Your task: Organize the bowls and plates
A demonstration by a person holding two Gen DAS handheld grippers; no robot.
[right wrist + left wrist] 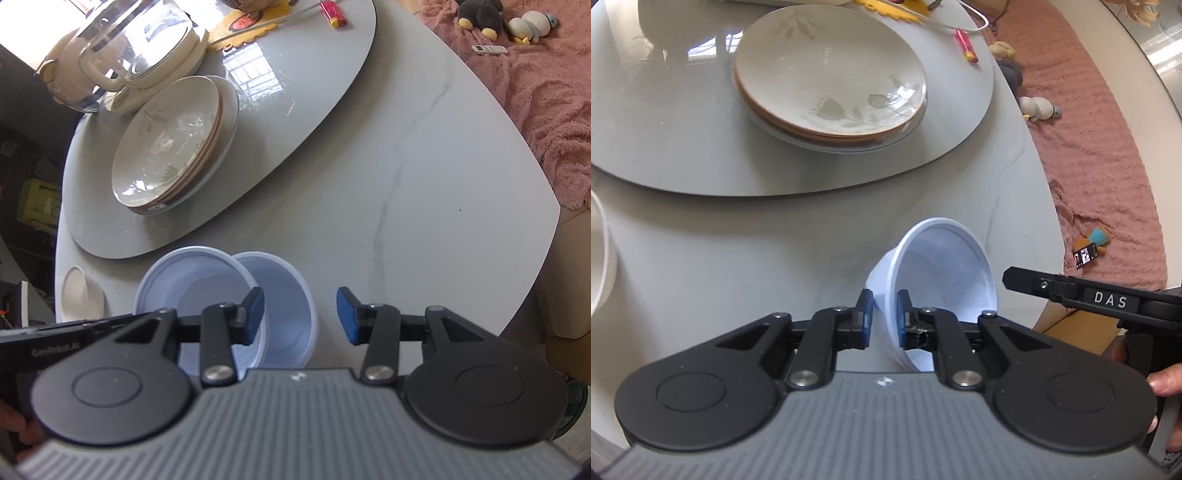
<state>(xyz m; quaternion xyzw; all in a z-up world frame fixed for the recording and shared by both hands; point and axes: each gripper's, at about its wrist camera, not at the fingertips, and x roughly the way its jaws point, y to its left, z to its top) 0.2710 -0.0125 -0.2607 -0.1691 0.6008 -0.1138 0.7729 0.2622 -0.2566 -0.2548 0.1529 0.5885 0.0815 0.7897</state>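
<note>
The left wrist view shows the left gripper [884, 317] with its blue pads standing either side of the wall of a pale blue bowl [945, 273], one pad inside the rim and one outside. The bowl is tilted, its mouth turned up and to the right. The pads stand very close to the wall, but whether they press on it is hard to make out. From this side only one blue bowl is visible.

The right wrist view shows what the other misses: a second blue bowl [288, 314] sits on the table [424, 192] just to the right of the first bowl [192, 288], whose rim overlaps it. The right gripper [301, 315] hangs above this second bowl with its jaws well apart and nothing between them; the left pad is in front of the overlapping rims, the right pad over bare table.

Both views show the stack of plates [831, 74] on the turntable [665, 147]. Only the right view shows the glass pot [125, 48] behind the stack and a small cream dish [79, 293] near the table's edge.

The near parts of both bowls are hidden behind the gripper bodies. In the left view a cream rim [602, 258] is cut off at the left edge, and a hand [1160, 380] shows only partly at the right.
</note>
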